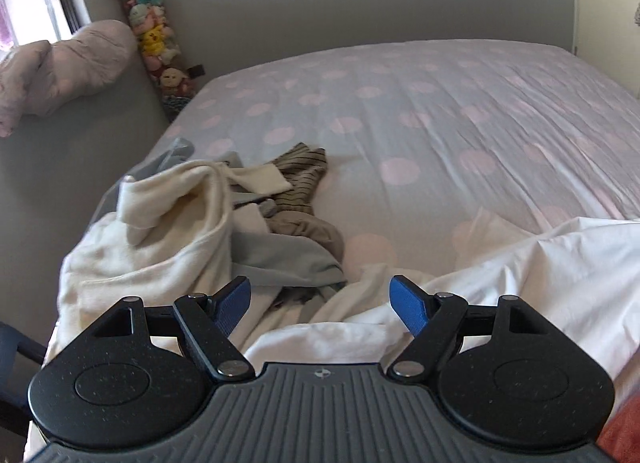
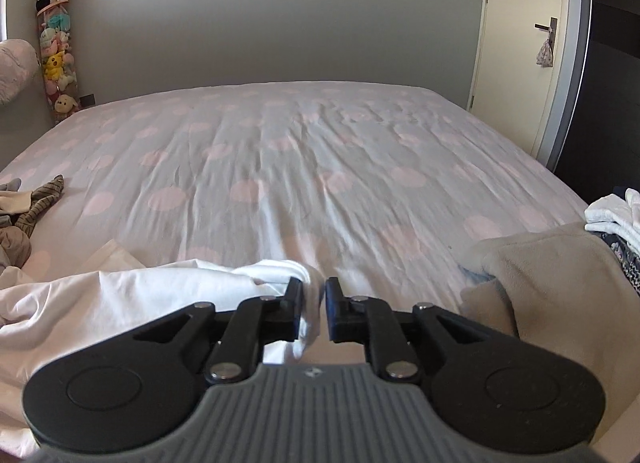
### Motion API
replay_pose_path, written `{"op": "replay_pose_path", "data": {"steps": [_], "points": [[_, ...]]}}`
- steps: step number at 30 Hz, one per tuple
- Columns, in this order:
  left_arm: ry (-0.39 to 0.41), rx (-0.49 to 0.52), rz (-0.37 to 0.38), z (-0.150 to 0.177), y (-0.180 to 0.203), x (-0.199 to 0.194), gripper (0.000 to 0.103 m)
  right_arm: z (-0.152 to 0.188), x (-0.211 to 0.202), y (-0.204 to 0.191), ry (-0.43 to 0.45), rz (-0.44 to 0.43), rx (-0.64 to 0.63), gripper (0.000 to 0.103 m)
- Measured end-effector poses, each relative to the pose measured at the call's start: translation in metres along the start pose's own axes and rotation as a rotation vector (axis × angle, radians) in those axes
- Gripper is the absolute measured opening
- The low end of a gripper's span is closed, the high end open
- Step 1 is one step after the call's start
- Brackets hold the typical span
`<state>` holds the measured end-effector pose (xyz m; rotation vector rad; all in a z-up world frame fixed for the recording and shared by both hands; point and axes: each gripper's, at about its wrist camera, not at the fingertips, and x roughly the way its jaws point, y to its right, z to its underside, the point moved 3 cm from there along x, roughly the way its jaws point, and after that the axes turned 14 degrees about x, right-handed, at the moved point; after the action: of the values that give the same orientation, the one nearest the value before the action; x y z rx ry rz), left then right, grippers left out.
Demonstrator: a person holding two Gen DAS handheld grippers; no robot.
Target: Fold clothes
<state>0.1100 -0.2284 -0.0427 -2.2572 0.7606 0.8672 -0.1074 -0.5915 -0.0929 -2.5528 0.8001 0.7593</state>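
A white garment (image 1: 480, 263) lies crumpled across the near edge of the bed (image 1: 400, 123). My left gripper (image 1: 320, 287) hovers over it, open wide, blue pads (image 1: 406, 303) apart and nothing between them. In the right wrist view the same white garment (image 2: 140, 295) stretches leftward from my right gripper (image 2: 313, 287). Its black fingers (image 2: 334, 311) stand a little apart. A bunched fold of the white cloth hangs between them against the left finger, with a slim gap to the right one. To the left sits a pile of clothes (image 1: 192, 215): cream, grey, brown and striped pieces.
The bed sheet (image 2: 320, 163) is pale with pink dots. A beige fleece (image 2: 540, 275) and white folded items (image 2: 612, 215) lie at the bed's right corner. A tall tube of plush toys (image 2: 54, 43) stands in the far left corner, a door (image 2: 520, 63) at right.
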Motion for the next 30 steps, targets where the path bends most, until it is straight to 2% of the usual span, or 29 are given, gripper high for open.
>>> {"op": "replay_pose_path", "data": {"steps": [1,4,8,12,16,18,21,25,26,27,28,29,30], "points": [[-0.011,-0.007,0.033,-0.001,0.003,0.008,0.076,-0.001,-0.007,0.002,0.016,-0.005,-0.008,0.040],[-0.052,-0.023,0.117,-0.003,0.010,0.035,0.076,-0.005,-0.016,0.005,0.035,-0.038,-0.034,0.052],[-0.144,-0.023,0.201,-0.003,0.018,0.073,0.076,-0.009,-0.002,0.003,-0.014,-0.069,-0.053,0.056],[-0.168,0.002,0.177,-0.005,0.017,0.098,0.076,-0.002,0.030,-0.001,-0.112,-0.068,-0.070,0.063],[-0.194,-0.005,0.210,-0.009,0.010,0.127,0.074,0.004,0.067,0.004,-0.239,-0.037,-0.062,0.074],[-0.196,0.016,0.219,-0.011,0.012,0.140,0.073,0.004,0.082,0.014,-0.281,-0.002,-0.041,0.075],[-0.232,0.049,0.242,-0.010,0.021,0.160,0.073,0.003,0.100,0.033,-0.338,0.040,0.005,0.083],[-0.317,0.058,0.284,0.001,0.034,0.185,0.072,0.009,0.116,0.055,-0.432,0.019,0.109,0.083],[-0.328,0.056,0.293,0.004,0.036,0.189,0.066,0.011,0.118,0.059,-0.446,0.006,0.140,0.082],[-0.325,0.049,0.312,0.006,0.038,0.190,0.055,0.012,0.118,0.060,-0.453,-0.011,0.151,0.074],[-0.317,0.034,0.329,0.008,0.038,0.190,0.049,0.013,0.118,0.061,-0.460,-0.028,0.162,0.052],[-0.308,0.020,0.344,0.008,0.038,0.189,0.039,0.014,0.117,0.061,-0.467,-0.045,0.173,0.037],[-0.295,0.012,0.347,0.007,0.037,0.186,0.024,0.015,0.116,0.059,-0.475,-0.057,0.174,0.014]]}}
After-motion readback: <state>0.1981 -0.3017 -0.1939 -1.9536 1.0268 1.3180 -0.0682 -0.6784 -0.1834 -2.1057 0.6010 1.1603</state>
